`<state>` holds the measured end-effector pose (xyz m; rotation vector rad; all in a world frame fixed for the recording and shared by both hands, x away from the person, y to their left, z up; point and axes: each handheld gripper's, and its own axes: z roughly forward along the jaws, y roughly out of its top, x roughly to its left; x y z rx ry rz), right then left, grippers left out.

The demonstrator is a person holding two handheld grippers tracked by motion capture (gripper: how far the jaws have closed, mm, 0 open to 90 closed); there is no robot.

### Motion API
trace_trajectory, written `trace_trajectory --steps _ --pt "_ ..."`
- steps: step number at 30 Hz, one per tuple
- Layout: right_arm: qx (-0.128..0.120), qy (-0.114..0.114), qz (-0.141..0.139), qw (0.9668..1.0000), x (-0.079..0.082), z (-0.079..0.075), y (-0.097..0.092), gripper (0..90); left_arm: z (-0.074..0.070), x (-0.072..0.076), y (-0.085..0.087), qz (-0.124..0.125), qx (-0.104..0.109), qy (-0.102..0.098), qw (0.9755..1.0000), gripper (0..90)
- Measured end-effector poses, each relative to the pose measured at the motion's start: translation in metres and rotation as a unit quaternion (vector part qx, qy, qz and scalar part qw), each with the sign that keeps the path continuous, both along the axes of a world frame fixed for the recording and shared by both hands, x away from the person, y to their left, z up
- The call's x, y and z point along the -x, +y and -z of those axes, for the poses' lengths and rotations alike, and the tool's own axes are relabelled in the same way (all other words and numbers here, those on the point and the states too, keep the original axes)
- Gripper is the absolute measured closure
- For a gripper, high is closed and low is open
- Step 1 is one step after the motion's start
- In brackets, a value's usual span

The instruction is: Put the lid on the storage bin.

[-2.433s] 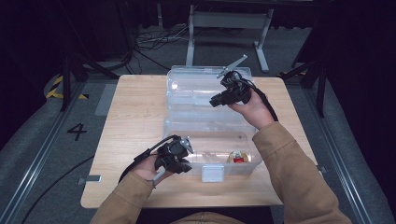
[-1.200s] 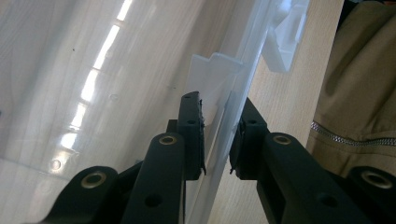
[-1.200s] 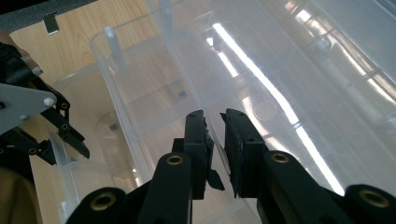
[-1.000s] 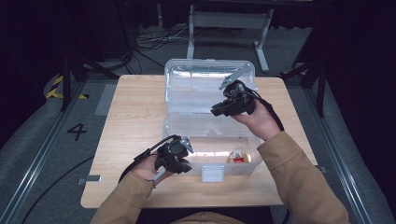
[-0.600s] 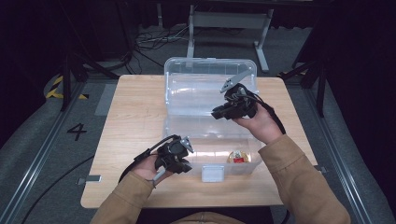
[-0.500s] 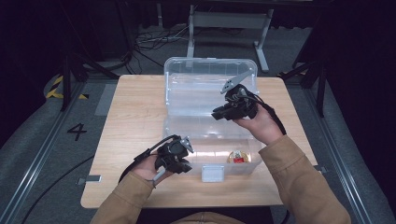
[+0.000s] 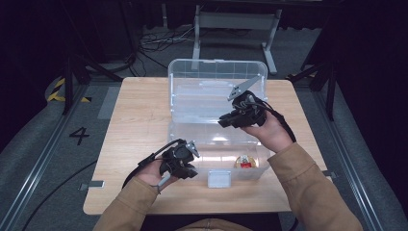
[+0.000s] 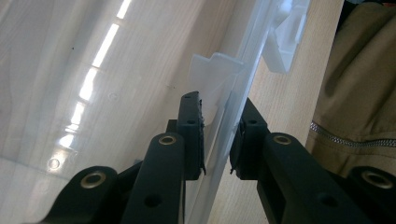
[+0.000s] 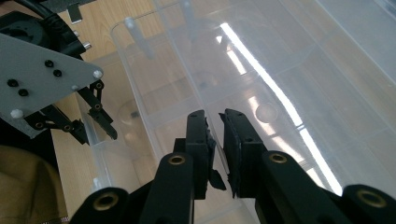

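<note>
Clear bins: one, lid up at far side.
Left gripper: one, pinching near wall.
Right gripper: one, jaws nearly together, pinching nothing.

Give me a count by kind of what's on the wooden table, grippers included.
Clear plastic boxes: 1, the box with its lid swung open
Small red and gold items inside the box: 1
Handheld grippers: 2, the left gripper and the right gripper
Total: 4
</note>
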<state>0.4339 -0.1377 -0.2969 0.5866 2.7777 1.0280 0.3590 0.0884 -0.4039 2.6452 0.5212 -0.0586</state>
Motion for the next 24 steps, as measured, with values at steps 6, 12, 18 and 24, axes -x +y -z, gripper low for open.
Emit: trace_trajectory --steps 6,12,18,24 --pt "-0.002 -0.002 -0.007 1.0000 0.004 0.001 0.000 80.7 0.000 0.000 0.000 -0.001 0.001 0.000 1.0000 76.7" --pt "-0.001 -0.001 -0.010 0.9999 0.008 0.002 0.000 80.8 0.000 0.000 0.000 -0.001 0.001 -0.001 1.0000 76.7" --pt "0.001 0.000 -0.013 0.9999 0.012 0.003 0.000 81.0 0.000 0.000 0.000 -0.001 0.000 0.000 1.0000 76.7" --pt "0.002 -0.001 -0.017 0.9999 0.016 0.005 0.000 81.1 0.000 0.000 0.000 -0.001 0.000 0.000 1.0000 76.6"
